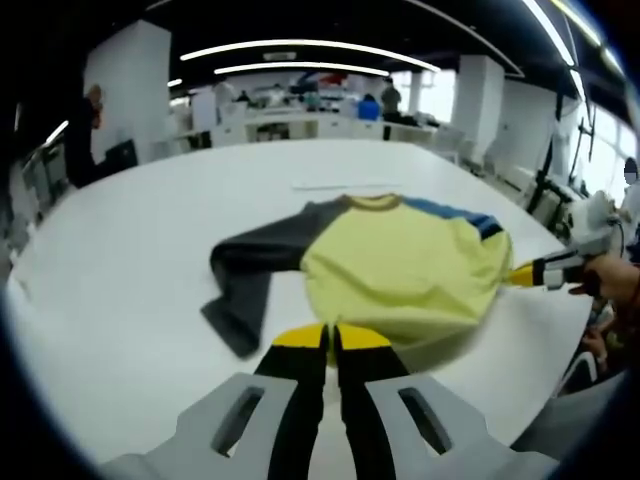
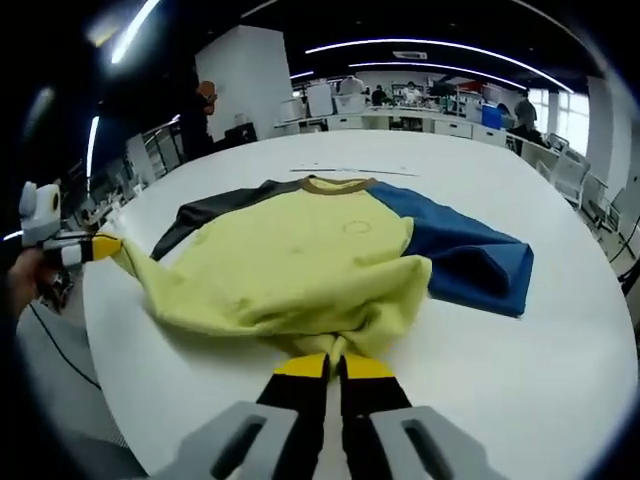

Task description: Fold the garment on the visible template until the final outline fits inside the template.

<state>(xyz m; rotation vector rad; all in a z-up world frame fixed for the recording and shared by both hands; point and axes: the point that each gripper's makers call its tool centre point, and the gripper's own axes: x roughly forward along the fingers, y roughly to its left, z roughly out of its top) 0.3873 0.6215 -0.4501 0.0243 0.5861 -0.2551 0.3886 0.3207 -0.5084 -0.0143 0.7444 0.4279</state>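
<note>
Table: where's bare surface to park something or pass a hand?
The white table is bare beyond the collar toward its far edge, and on the near side past the blue sleeve. Also open outside the dark sleeve. Crowded along the shirt hem, where the left gripper and right gripper each pinch a corner.

My left gripper and right gripper each have jaws pressed together — both pinching the shirt's lower hem, hands apart.
</note>
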